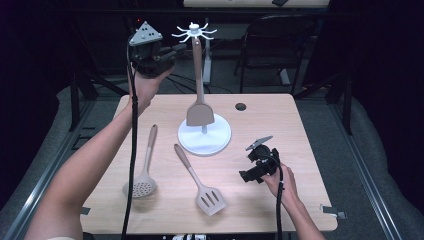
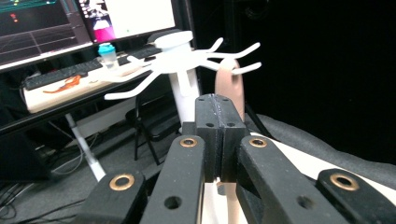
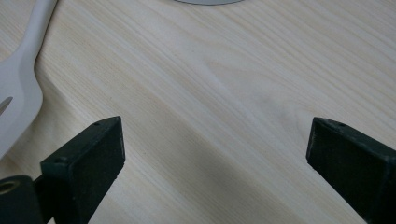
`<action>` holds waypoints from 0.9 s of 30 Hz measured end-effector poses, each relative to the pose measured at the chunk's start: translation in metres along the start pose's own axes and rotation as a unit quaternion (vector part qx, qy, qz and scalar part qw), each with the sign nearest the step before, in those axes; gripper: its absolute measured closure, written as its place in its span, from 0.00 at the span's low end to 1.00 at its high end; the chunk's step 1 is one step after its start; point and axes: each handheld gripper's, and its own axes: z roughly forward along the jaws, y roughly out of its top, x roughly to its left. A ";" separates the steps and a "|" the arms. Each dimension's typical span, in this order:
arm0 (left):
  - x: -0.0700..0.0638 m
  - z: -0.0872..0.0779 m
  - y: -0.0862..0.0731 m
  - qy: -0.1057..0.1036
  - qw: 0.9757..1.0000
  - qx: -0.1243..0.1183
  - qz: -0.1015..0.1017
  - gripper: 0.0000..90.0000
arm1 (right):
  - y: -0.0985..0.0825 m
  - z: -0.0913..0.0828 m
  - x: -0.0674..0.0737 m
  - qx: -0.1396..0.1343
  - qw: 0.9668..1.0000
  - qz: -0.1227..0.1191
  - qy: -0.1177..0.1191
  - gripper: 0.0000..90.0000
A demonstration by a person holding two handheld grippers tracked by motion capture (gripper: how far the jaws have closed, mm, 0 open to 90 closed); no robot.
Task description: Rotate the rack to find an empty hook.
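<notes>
While the solid spatula [image 1: 200, 111] is hung by its handle from a hook of the white rack [image 1: 204, 137] (nothing else is carried by it), the left gripper [image 1: 175, 50] is held beside the rack's top, jaws pressed together and empty. The right gripper [image 1: 243, 176] is rested low over the table [image 1: 280, 125] with jaws spread wide, and the slotted spatula [image 1: 202, 187] and the skimmer [image 1: 143, 175] are left flat on the wood.

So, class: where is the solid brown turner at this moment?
In the high view the solid brown turner hangs from a hook of the white rack at the table's middle rear, its blade just above the round base, with the left tool beside the handle's top.
</notes>
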 end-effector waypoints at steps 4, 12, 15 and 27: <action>0.001 0.001 0.002 0.005 1.000 -0.002 0.000 1.00 | 0.000 -0.001 -0.001 0.007 1.000 -0.006 -0.003 0.05; 0.007 0.002 0.002 0.014 1.000 -0.002 -0.008 1.00 | 0.000 -0.001 -0.001 0.009 1.000 -0.005 -0.003 0.05; 0.010 0.003 0.002 0.017 1.000 0.000 -0.009 1.00 | 0.000 -0.001 0.000 0.006 1.000 -0.001 0.001 0.05; 0.018 0.007 0.002 0.028 0.999 0.000 -0.022 1.00 | 0.000 -0.001 0.000 0.007 1.000 -0.002 -0.001 0.05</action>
